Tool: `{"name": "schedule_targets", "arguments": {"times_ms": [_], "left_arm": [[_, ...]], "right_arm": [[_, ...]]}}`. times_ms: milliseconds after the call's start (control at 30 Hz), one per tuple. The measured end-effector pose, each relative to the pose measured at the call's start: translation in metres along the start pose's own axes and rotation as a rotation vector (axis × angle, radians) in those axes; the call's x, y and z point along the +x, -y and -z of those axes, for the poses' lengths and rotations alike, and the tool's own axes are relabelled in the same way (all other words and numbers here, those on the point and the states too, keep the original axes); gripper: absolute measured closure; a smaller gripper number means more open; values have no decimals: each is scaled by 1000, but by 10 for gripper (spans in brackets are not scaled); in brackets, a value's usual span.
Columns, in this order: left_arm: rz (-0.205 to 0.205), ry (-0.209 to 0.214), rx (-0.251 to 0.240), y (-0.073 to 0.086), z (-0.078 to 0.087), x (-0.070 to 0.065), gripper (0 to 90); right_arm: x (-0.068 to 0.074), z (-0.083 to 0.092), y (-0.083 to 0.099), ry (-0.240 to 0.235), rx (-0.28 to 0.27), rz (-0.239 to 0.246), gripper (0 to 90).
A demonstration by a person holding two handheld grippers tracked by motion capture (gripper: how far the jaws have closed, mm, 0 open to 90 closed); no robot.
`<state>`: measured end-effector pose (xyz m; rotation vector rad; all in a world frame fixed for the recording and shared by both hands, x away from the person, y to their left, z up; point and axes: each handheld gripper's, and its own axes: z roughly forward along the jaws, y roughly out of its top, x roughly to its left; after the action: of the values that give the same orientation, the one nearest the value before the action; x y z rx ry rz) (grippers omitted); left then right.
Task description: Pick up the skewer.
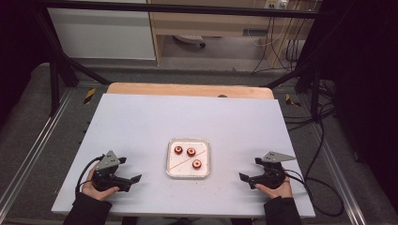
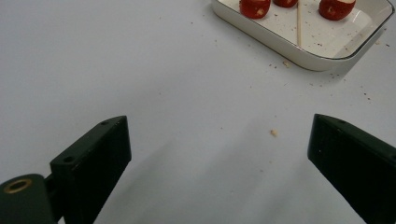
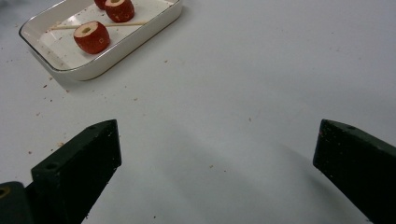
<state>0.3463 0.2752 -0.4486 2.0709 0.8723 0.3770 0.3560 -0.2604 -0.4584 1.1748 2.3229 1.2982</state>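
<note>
Left gripper (image 1: 137,178) and right gripper (image 1: 243,177) rest low on the white table (image 1: 141,122), one on each side of the tray (image 1: 171,161), both pointing inward at it. Both sets of jaws stand wide apart with nothing between them.

Tray: white, rectangular, near the table's front centre, between the two grippers and apart from each. It holds three red cored fruit pieces (image 1: 196,163) and one thin wooden skewer (image 1: 187,158).

Fruit pieces: two sit close together at the far end and one near the tray's middle, each with its cored hole facing up.

Skewer: it lies flat, with its long axis diagonal across the tray floor, from the near left corner toward the far right. Which end is pointed cannot be told.

Likely faults:
- Low tray walls may block a level approach; jaws could strike the rim and shift the tray.
- Wide jaws may fail to pinch the thin skewer and roll it aside.
- Round fruit may slip or be crushed under excess grip.
</note>
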Motion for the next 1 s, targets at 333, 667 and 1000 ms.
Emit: {"name": "schedule_targets", "arguments": {"times_ms": [333,667,1000], "left_arm": [[6,-2,-2,-3,0,-1,64],[2,10,2,-7,-3,-5,65],[-4,11,11,-14,-8,-12,68]], "right_arm": [[0,0,0,1,4,5,15],[0,0,0,1,2,7,12],[0,1,0,0,0,8,8]]}}
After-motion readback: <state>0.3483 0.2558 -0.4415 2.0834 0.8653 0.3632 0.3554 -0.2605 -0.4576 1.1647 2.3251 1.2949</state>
